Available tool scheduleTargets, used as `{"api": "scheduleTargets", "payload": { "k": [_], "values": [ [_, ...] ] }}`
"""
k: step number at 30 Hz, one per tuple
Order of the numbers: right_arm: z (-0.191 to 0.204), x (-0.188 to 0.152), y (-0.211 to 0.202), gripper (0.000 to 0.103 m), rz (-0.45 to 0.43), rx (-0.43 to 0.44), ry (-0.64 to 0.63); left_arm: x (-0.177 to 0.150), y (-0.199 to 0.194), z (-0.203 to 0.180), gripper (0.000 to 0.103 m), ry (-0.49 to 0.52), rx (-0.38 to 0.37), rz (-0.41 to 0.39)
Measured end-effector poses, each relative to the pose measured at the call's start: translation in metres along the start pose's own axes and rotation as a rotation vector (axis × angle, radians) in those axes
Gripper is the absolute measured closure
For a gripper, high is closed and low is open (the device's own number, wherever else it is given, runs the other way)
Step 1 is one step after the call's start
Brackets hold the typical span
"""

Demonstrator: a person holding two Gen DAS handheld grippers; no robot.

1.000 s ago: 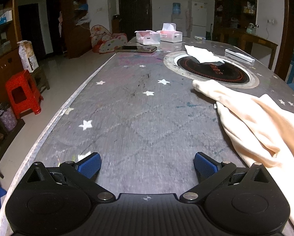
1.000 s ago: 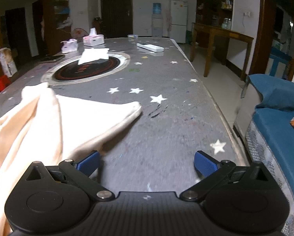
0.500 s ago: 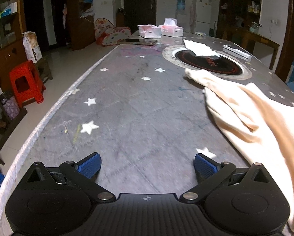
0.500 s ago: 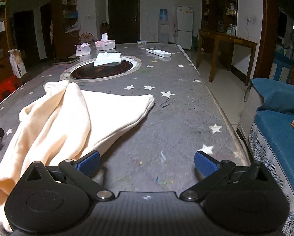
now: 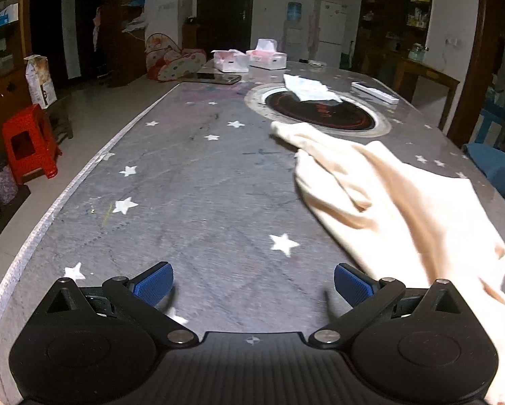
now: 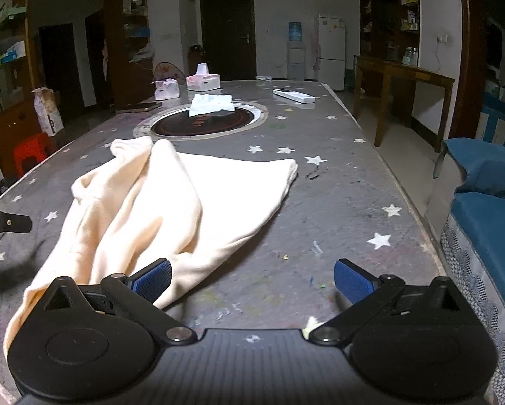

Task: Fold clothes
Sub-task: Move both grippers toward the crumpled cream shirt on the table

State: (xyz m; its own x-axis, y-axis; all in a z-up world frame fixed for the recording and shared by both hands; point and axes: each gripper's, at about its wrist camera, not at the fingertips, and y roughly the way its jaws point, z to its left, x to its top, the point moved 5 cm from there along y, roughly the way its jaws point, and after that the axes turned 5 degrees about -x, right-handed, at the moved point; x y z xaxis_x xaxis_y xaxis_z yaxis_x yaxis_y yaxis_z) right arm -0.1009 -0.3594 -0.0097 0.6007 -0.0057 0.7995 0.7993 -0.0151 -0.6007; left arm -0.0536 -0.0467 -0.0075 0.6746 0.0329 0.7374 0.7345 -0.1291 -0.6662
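Cream garment (image 6: 171, 202): lies crumpled on the star-patterned table (image 6: 337, 209), unfolded; folding appears barely begun. Left gripper (image 5: 252, 285): released, empty, left of garment. Right gripper (image 6: 252, 280): released, empty, at its near edge.

The cloth's (image 5: 404, 209) near end runs behind the left hand-held gripper (image 5: 252, 285) and off the bottom edge; the desk's (image 6: 337, 202) near edge is hidden.

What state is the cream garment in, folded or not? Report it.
Not folded. The cream garment lies in a loose, rumpled heap on the table, with uneven ridges and one flat corner stretching right. Both grippers are open and hold nothing.
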Motion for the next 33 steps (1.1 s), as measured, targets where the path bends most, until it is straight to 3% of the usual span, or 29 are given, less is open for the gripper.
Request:
{"api": "scheduleTargets", "payload": {
  "k": [33],
  "values": [
    [0.02,-0.011,-0.02,0.0,-0.009,0.063,-0.008,0.002,-0.023,-0.053,0.0,0.056,-0.107,0.022]
  ]
}}
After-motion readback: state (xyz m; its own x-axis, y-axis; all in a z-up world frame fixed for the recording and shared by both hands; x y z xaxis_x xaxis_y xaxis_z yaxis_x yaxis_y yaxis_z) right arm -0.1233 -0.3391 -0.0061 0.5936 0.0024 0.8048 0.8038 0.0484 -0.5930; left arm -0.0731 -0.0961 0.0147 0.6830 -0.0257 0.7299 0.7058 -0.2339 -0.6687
